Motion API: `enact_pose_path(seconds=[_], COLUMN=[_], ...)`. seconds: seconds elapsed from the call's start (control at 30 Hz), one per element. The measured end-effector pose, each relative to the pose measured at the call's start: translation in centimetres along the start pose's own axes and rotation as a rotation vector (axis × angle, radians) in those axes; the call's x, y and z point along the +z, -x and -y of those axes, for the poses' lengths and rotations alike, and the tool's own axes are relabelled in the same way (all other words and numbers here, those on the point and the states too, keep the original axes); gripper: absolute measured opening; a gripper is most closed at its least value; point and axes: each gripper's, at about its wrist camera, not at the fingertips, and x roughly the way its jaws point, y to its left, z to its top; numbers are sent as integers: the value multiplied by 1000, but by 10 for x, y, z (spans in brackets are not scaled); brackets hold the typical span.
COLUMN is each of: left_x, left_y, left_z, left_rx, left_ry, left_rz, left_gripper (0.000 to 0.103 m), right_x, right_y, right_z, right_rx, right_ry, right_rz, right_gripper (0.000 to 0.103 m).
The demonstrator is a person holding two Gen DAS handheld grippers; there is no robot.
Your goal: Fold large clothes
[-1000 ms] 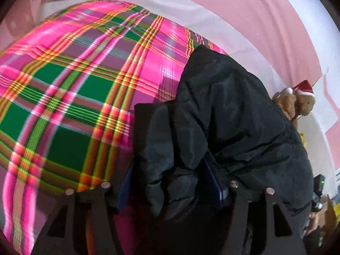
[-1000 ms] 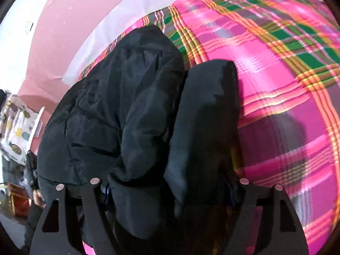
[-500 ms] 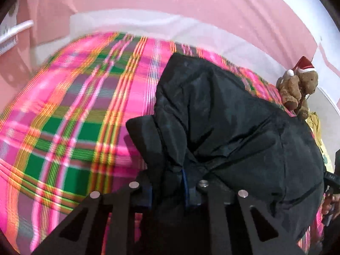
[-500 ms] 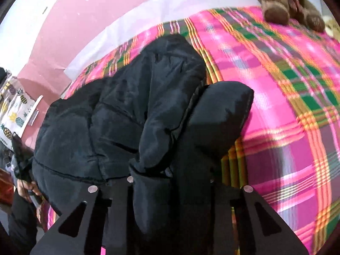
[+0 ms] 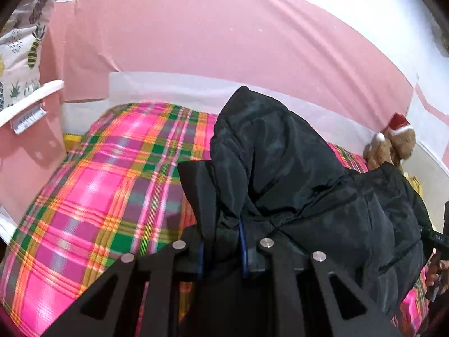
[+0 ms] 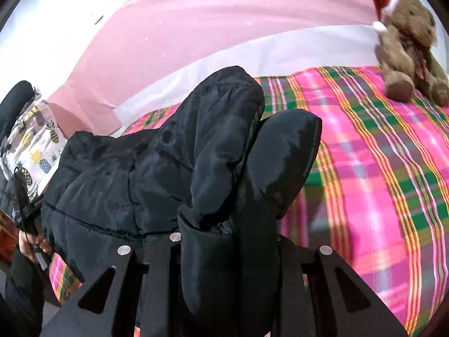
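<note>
A black padded jacket lies bunched across a bed with a pink and green plaid cover. My left gripper is shut on a fold of the jacket's edge and holds it raised above the bed. My right gripper is shut on another thick fold of the same jacket, also lifted. The fabric hides the fingertips of both grippers.
A brown teddy bear with a red Santa hat sits on the bed's far corner, also in the left wrist view. A pink wall with a white strip runs behind the bed. A pineapple-print cloth hangs at left.
Both grippers have closed tighter on the jacket and lifted it. The views have tilted up from the bed cover toward the pink wall.
</note>
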Motion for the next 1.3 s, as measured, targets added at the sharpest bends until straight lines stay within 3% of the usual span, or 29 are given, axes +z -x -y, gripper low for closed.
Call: enact_pose_path(seconds=[0.17, 0.3, 0.37, 0.47, 0.53, 0.6, 0.67, 0.8, 0.9, 1.0, 1.17, 1.3], left_x=[18, 13, 1, -33, -46, -44, -39, -22, -11, -10, -32, -41], left_y=[-16, -48, -71, -113, -120, -114, -105, -65, -39, -44, -109, -116], left_z=[-36, -65, -76, -93, -100, -105, -109, -114, -101, -82, -81, -86], left_rx=[44, 100, 139, 215, 215, 208, 202, 224, 192, 137, 168, 148], left_ry=[9, 28, 30, 38, 54, 92, 111, 137, 146, 106, 81, 97], left_rz=[5, -34, -72, -178, -166, -146, -149, -63, 1, -11, -147, -101], left_gripper=[19, 20, 20, 25, 30, 37, 37, 36, 36, 36, 40, 40], right_x=[19, 19, 15, -4, -10, -10, -8, 1, 2, 0, -7, -10], right_y=[-32, -74, -101, -140, -143, -135, -121, -78, -56, -67, -130, -137], right_z=[-21, -27, -25, -11, 0, 8, 8, -2, -16, -36, -32, -25], right_rx=[23, 22, 7, -60, -50, -40, -48, -122, -131, -134, -201, -198], right_ry=[36, 37, 32, -2, -47, -85, -79, -12, 32, 94, 122, 119], right_rz=[9, -37, -86, -184, -187, -190, -189, -101, -24, -33, -143, -131], right_gripper=[24, 27, 31, 48, 58, 60, 61, 61, 61, 61, 61, 61])
